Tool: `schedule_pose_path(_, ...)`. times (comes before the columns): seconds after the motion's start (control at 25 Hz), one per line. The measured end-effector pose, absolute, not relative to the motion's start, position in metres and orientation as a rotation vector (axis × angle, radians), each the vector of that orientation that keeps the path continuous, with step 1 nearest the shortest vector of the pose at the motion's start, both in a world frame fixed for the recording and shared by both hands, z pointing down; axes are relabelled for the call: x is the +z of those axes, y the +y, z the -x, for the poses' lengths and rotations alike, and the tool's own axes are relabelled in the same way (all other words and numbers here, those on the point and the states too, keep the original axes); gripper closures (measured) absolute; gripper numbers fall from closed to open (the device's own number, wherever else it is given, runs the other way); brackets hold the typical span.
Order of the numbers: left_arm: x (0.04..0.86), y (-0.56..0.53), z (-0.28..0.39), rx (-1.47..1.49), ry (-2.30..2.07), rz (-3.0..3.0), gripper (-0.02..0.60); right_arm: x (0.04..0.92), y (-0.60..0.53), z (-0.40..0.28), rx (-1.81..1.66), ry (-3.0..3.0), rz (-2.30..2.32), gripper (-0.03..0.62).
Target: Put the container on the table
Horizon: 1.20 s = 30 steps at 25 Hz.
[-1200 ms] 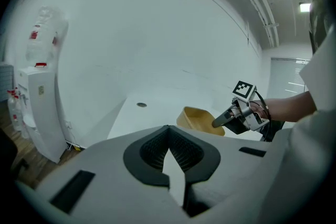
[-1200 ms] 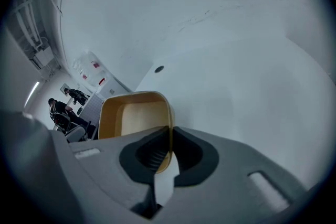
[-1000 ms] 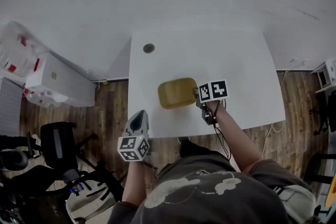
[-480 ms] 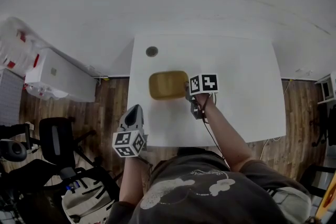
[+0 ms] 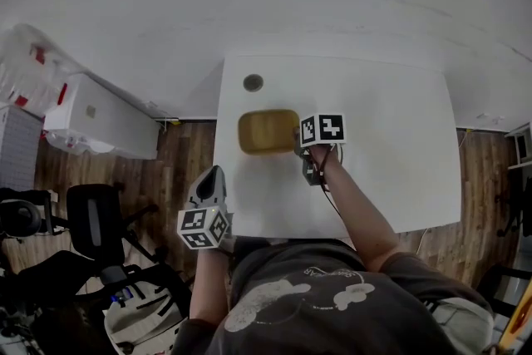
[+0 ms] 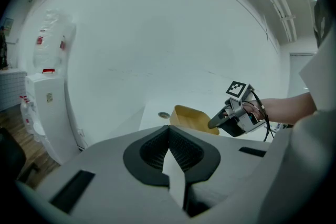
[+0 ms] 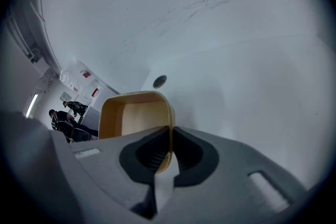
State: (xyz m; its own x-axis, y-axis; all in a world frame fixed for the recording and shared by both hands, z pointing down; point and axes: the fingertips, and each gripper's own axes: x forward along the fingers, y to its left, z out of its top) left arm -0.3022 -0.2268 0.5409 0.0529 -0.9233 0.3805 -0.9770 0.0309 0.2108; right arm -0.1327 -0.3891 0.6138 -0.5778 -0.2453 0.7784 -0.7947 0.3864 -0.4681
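Note:
A tan rectangular container (image 5: 268, 131) sits over the left part of the white table (image 5: 382, 162); whether it rests on the top cannot be told. My right gripper (image 5: 297, 139) is shut on the container's right rim (image 7: 169, 128), the wall pinched between the jaws. The container (image 7: 134, 120) is empty inside. My left gripper (image 5: 212, 185) hovers off the table's near left corner, jaws together with nothing between them (image 6: 170, 152). From it the container (image 6: 193, 118) and the right gripper (image 6: 218, 122) show ahead.
A round cable hole (image 5: 253, 82) lies in the table's far left corner, just beyond the container. A white cabinet (image 5: 100, 119) stands left of the table; an office chair (image 5: 91, 233) is on the wood floor at lower left.
The right gripper carried the container away from the near edge toward the far left of the table, closer to the round hole. The left gripper stayed near the table's front corner.

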Motion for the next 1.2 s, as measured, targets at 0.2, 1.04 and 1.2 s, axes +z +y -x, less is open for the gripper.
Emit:
schedule_pose_path(0.2,0.551,-0.247,0.325,0.202,-1.813,-1.976,0.581,0.619,-0.393,0.147,1.149,-1.995,-0.961,0.582)
schedule_pose_path(1.04,0.571,-0.295,0.418,0.195,-1.606,-2.098,0.581,0.642,-0.415,0.221,1.149,-1.865,-1.11,0.58)
schedule_pose_path(1.2,0.574,-0.294,0.425,0.176,-1.606,-2.086,0.581,0.642,-0.423,0.227,1.14,-1.86,-1.115,0.58)
